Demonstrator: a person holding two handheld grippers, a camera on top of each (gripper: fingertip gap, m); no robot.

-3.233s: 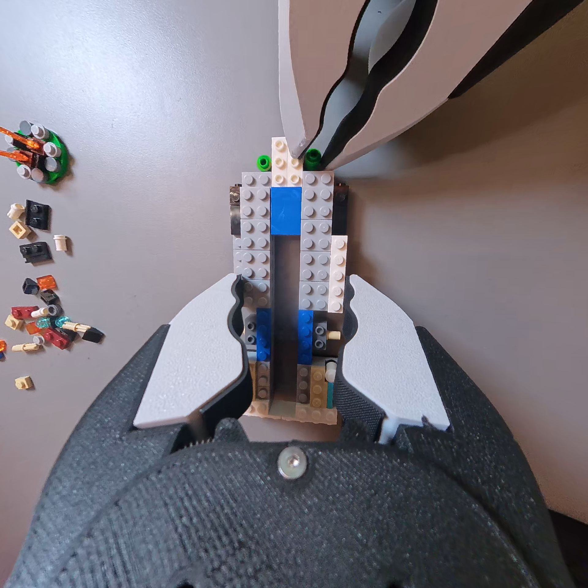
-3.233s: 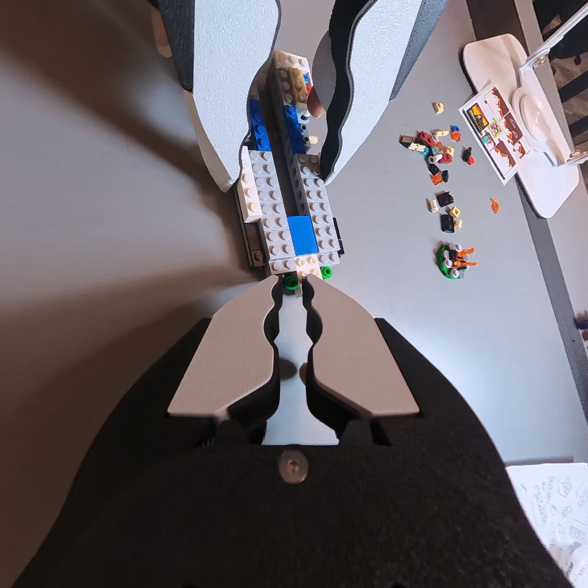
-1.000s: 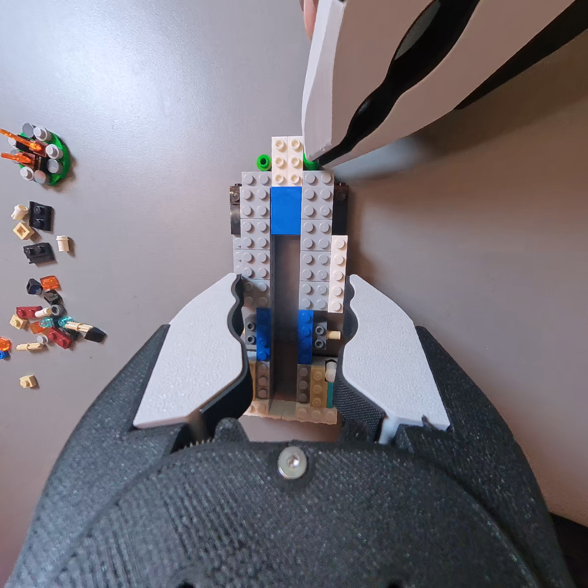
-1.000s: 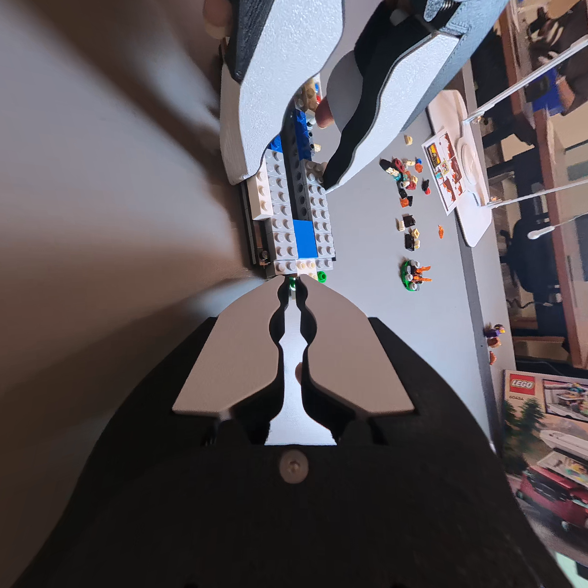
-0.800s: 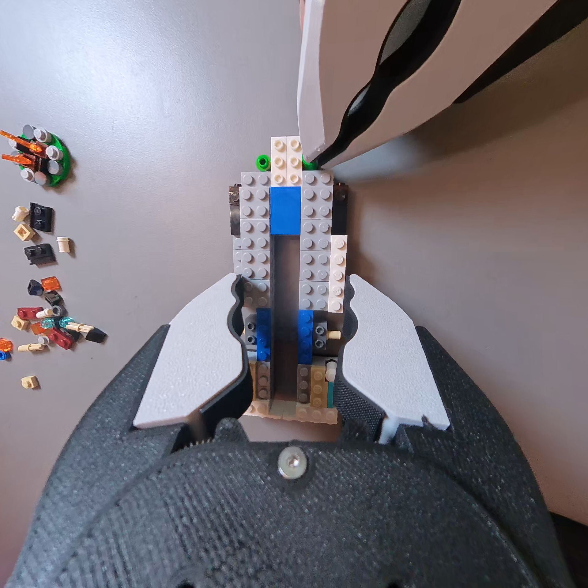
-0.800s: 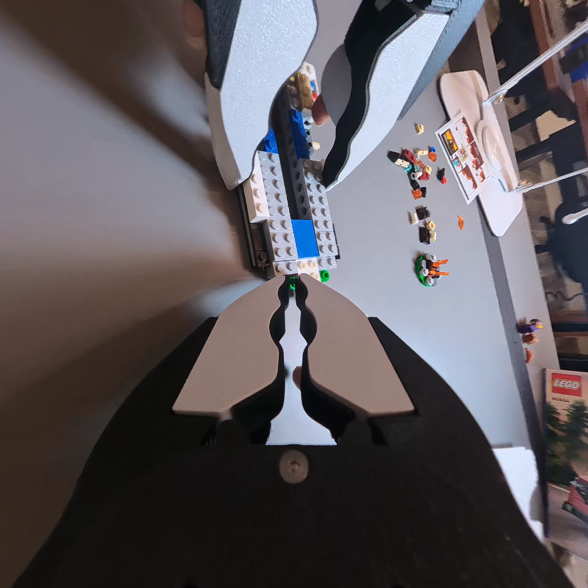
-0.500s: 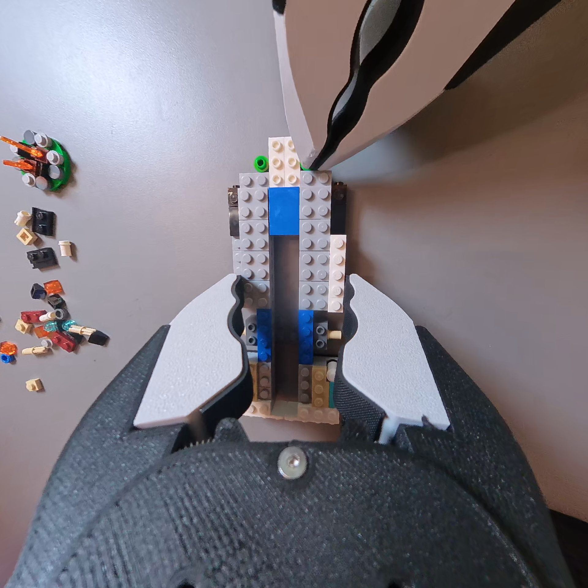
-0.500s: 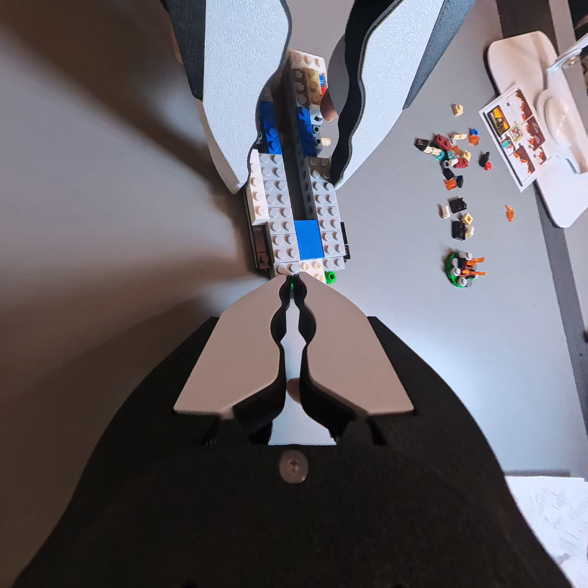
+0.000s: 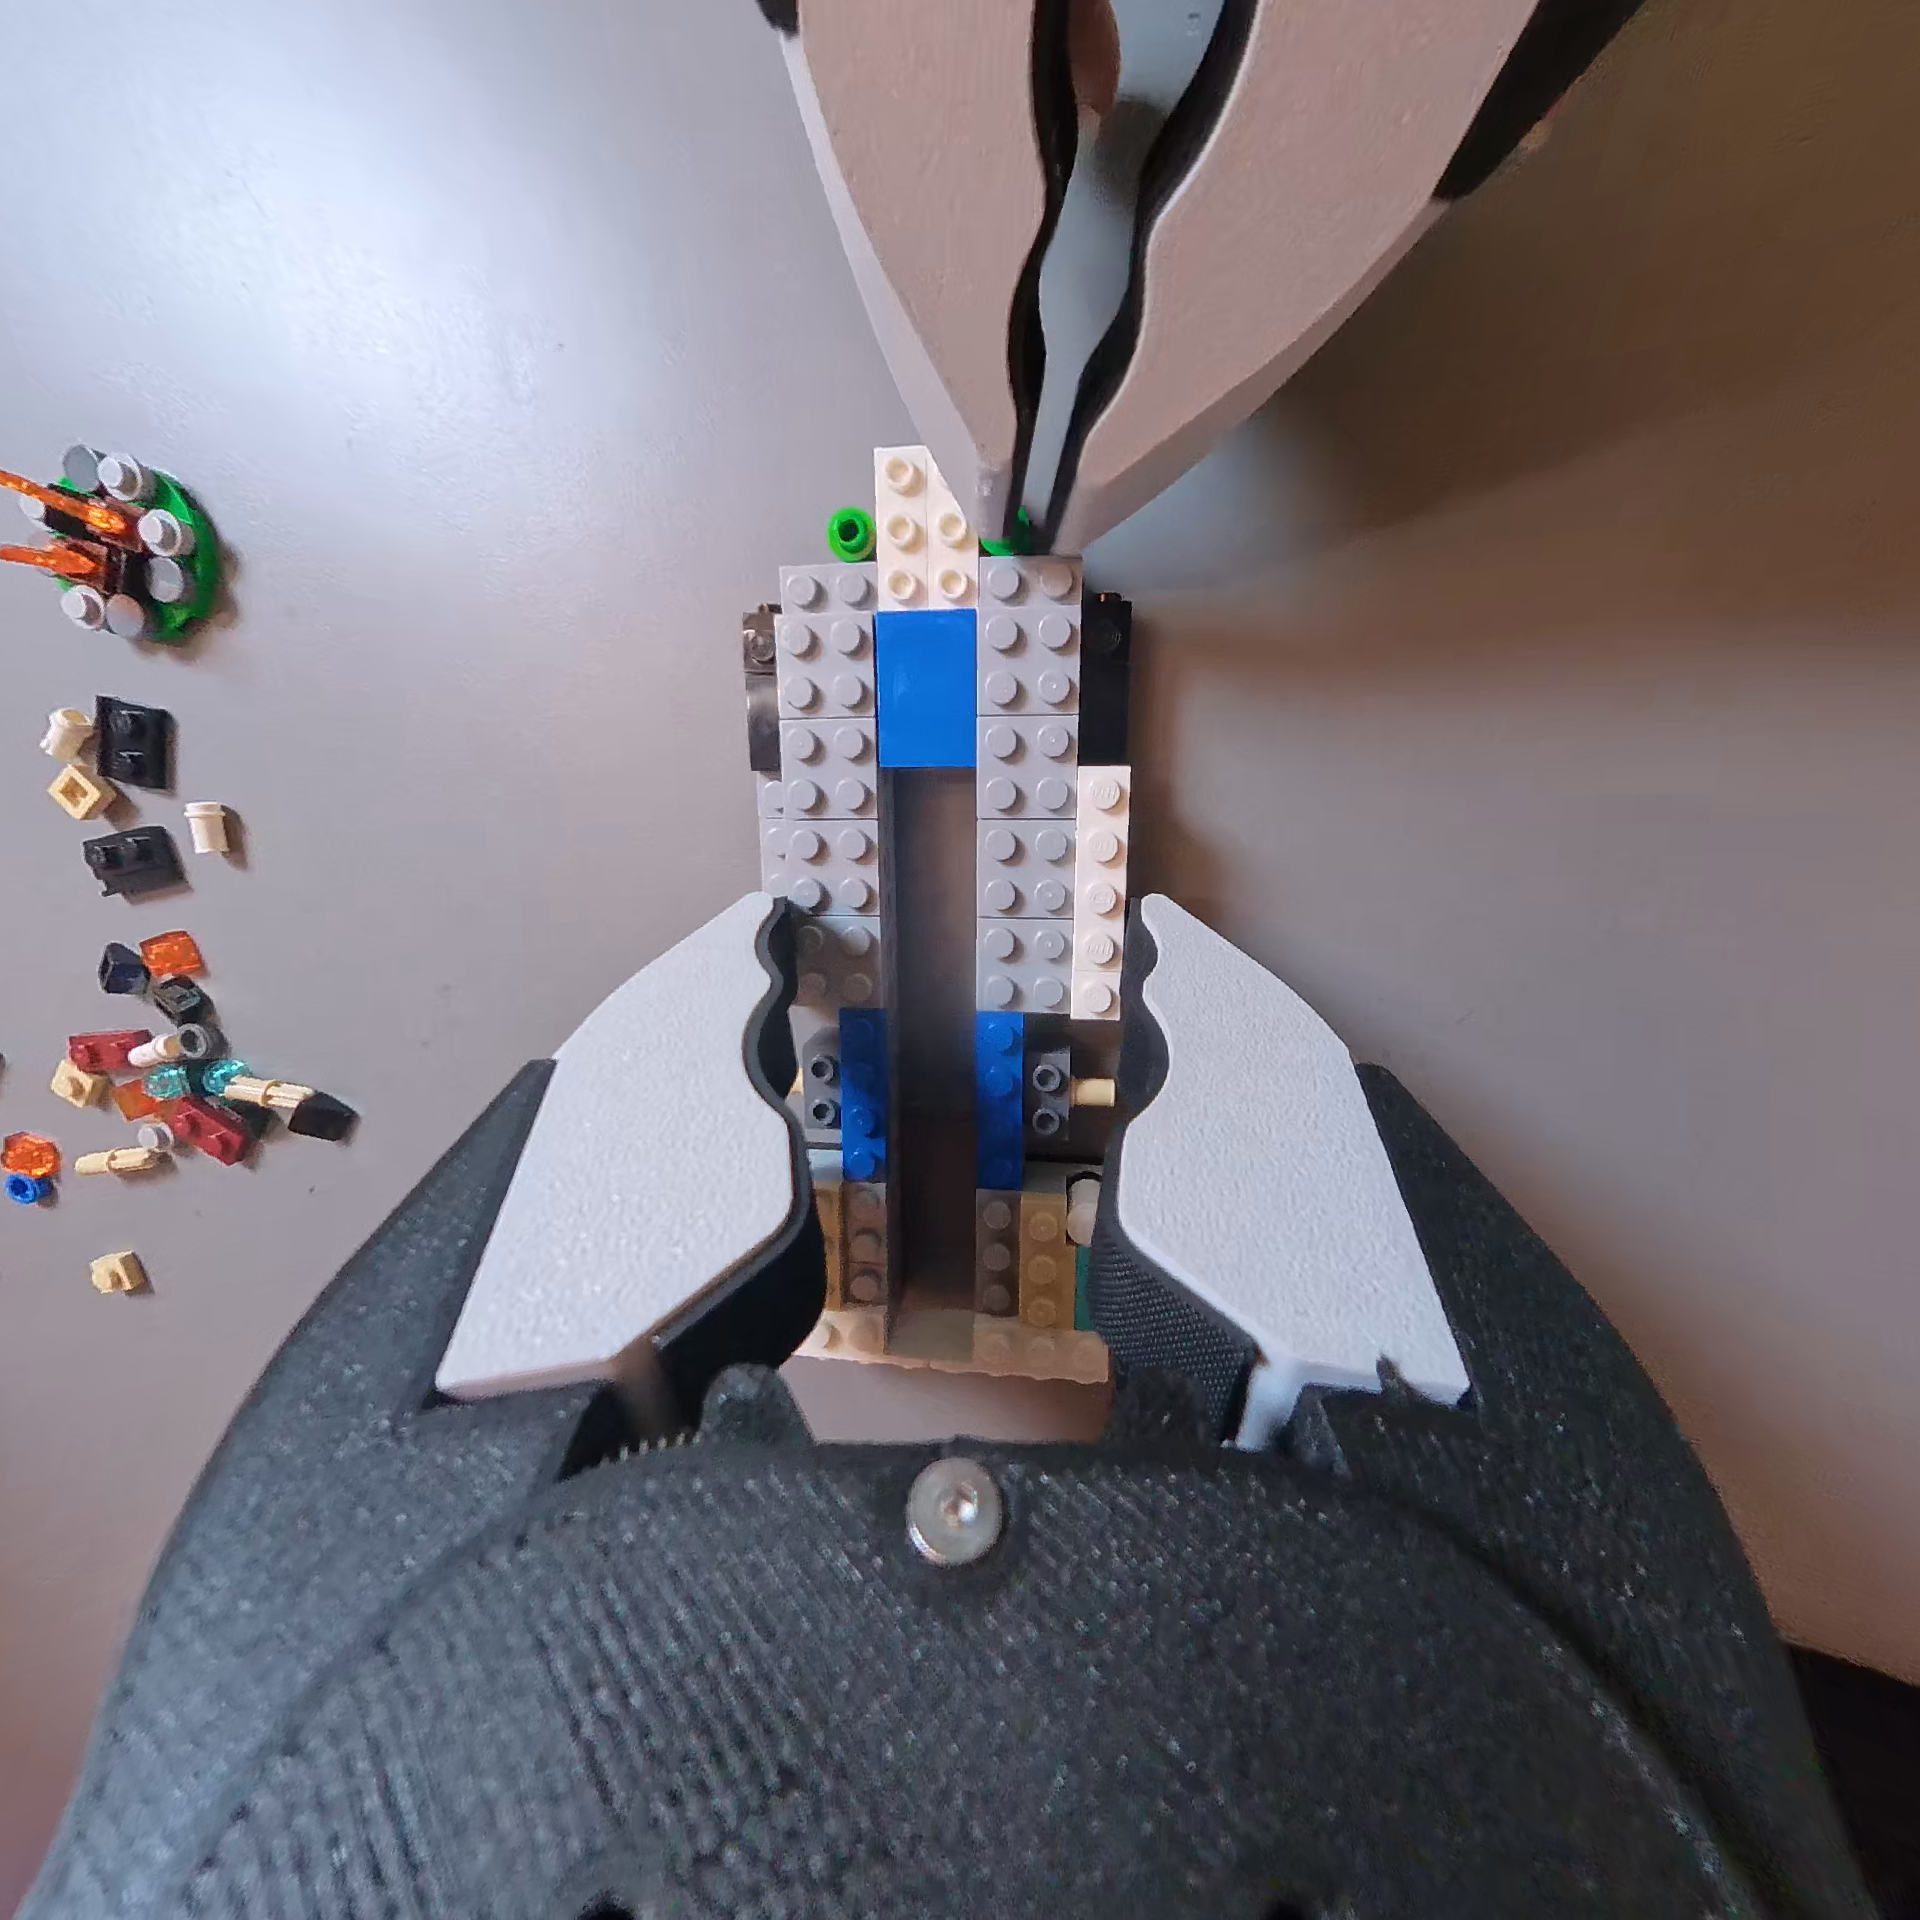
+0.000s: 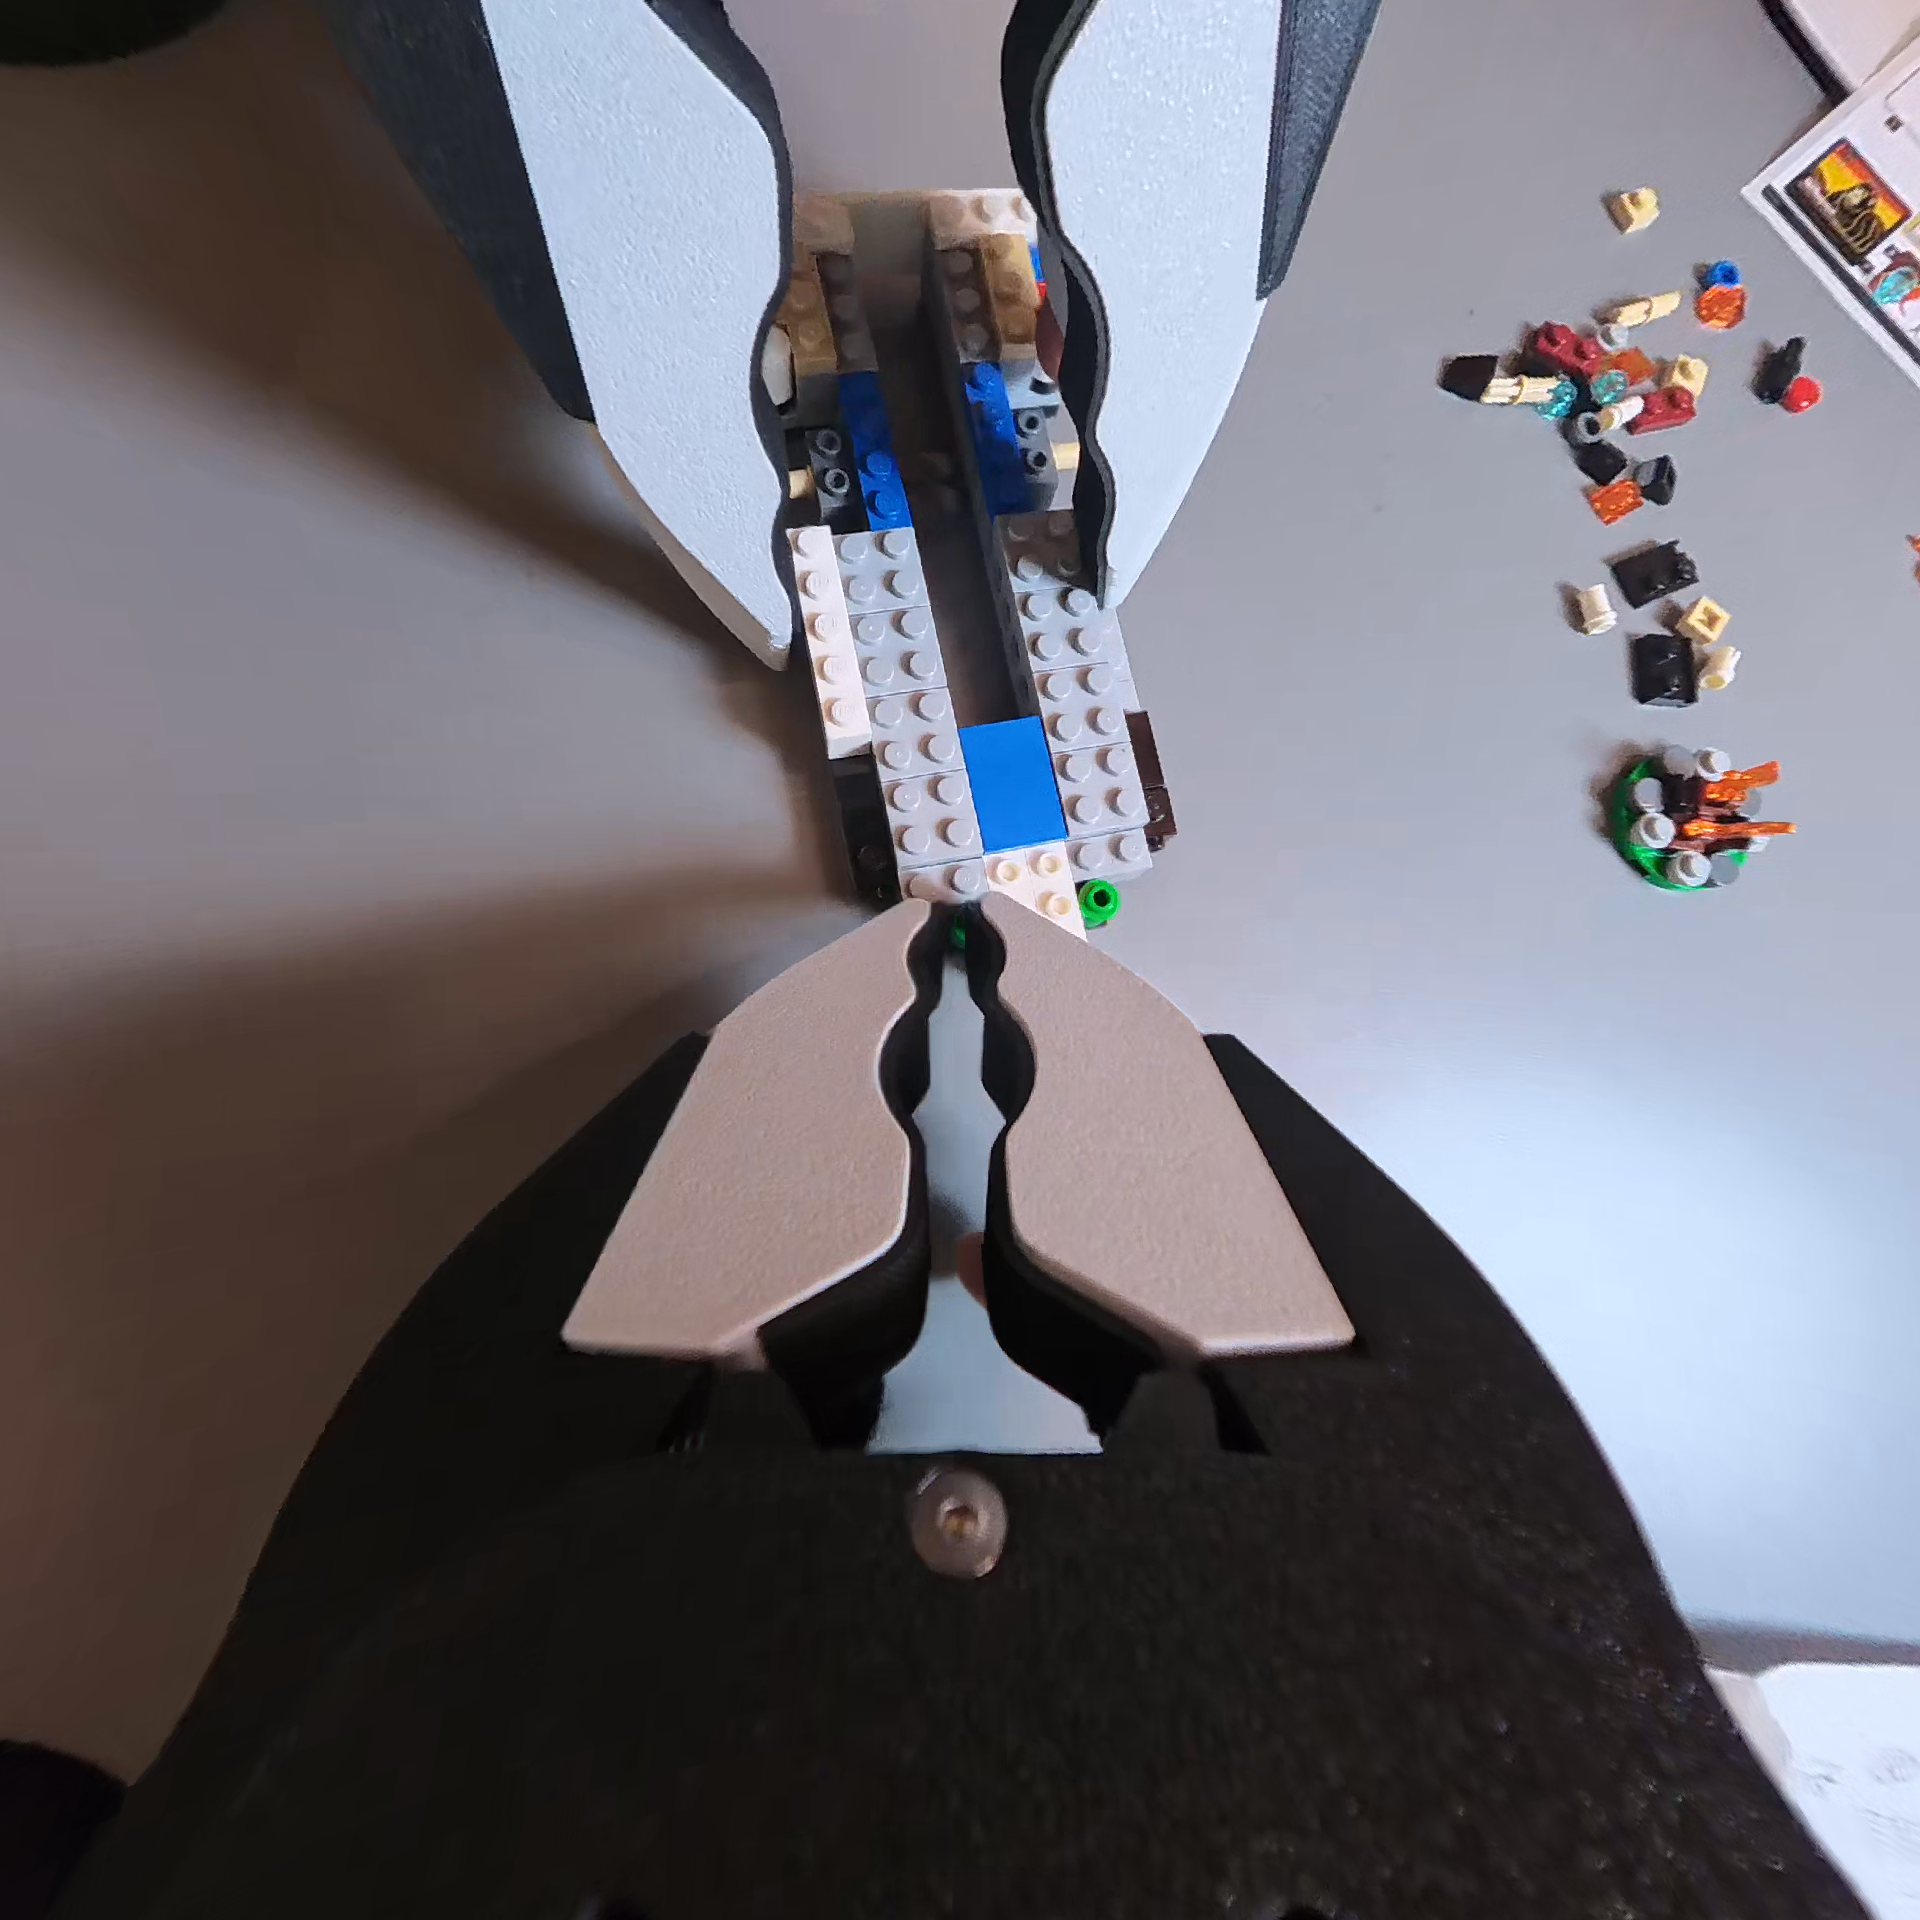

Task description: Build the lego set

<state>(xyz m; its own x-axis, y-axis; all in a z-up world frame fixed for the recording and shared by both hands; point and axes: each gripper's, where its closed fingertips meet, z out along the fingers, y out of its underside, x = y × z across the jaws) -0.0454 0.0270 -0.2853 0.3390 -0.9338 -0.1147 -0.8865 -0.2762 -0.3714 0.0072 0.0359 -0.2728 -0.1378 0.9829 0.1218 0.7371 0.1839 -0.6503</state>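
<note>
Left hand-held gripper (image 9: 956, 956) was clenched around the near end of a long brick model (image 9: 935, 831), pads pressed on both its sides, at centre frame of the left wrist view. The model lay flat on the grey tabletop (image 9: 1507, 831): grey studded plates, a blue tile (image 9: 927, 681), a white strip along its right edge, and a dark channel down the middle.

Right hand-held gripper (image 10: 961, 920) came in from the top of the left wrist view; its tips were nearly together, pinching a small green stud (image 9: 1006, 540) at the model's far end, right of the white nose plate (image 9: 920, 525). A second green stud (image 9: 850, 532) sat left of that plate, free.

Loose small bricks (image 9: 156, 1081) lay scattered at the left edge of the left wrist view, with a green round plate (image 9: 135, 566) bearing grey studs and orange pieces at upper left. A printed sheet (image 10: 1860, 239) showed at upper right of the right wrist view.
</note>
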